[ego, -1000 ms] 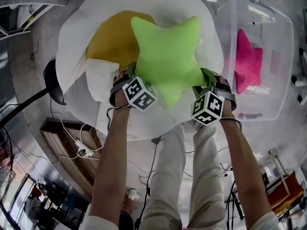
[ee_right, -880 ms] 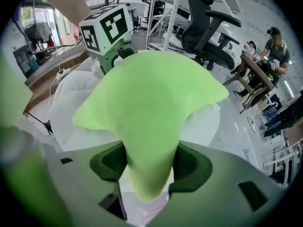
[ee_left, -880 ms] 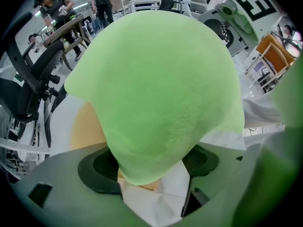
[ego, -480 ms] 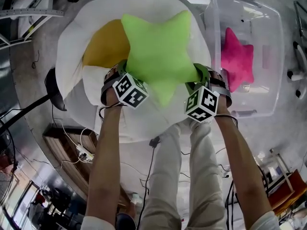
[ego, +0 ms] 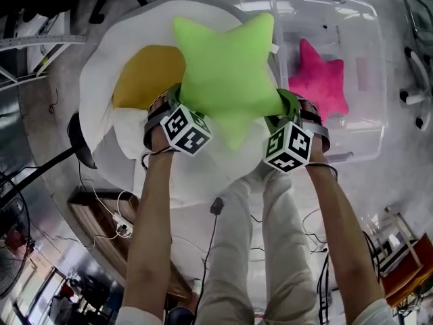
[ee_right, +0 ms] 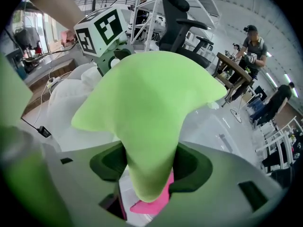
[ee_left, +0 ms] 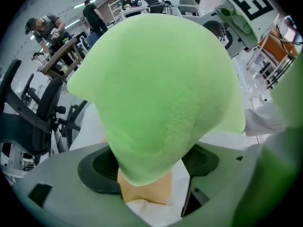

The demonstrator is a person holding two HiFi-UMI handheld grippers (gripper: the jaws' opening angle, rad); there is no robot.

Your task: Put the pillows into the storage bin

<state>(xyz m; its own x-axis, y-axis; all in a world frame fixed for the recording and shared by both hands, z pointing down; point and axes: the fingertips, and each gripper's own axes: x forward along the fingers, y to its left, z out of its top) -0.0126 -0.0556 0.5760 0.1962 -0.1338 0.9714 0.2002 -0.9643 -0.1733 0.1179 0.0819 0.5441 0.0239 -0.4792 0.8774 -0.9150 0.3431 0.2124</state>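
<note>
Green star pillow (ego: 226, 73): a plump five-armed star in bright lime plush, with a fine fuzzy nap and rounded tips.
Where it is: it is held up in the air over the white beanbag (ego: 196, 175), in the middle of the head view. From above, its right arm tip crosses the left rim of the storage bin (ego: 379, 59).
Left gripper (ee_left: 151, 162): clenched on the star's near-left arm, which fills the gap between the two pads.
Right gripper (ee_right: 150, 164): clenched on the star's near-right arm, with both pads pressing on its sides.
Star's near arm: it hangs free between the two marker cubes.
Yellow pillow (ego: 145, 76): it lies on the left part of the beanbag, with its right side covered by the star in the head view.
Pink star pillow (ego: 318, 83): it lies flat inside the bin, toward the bin's left side.
Bin: clear plastic with no lid on, standing to the right of the beanbag, its left wall just beside the beanbag's edge.
Open room: the bin's bottom is bare to the right of the pink star, and grey floor (ego: 406, 202) lies around the bin's right and near sides.
Near edge: the person's legs and some cables (ego: 216, 235) on the floor lie below the beanbag's near rim.
Left edge: a black chair (ee_left: 33, 117) stands close to the beanbag's left side.
</note>
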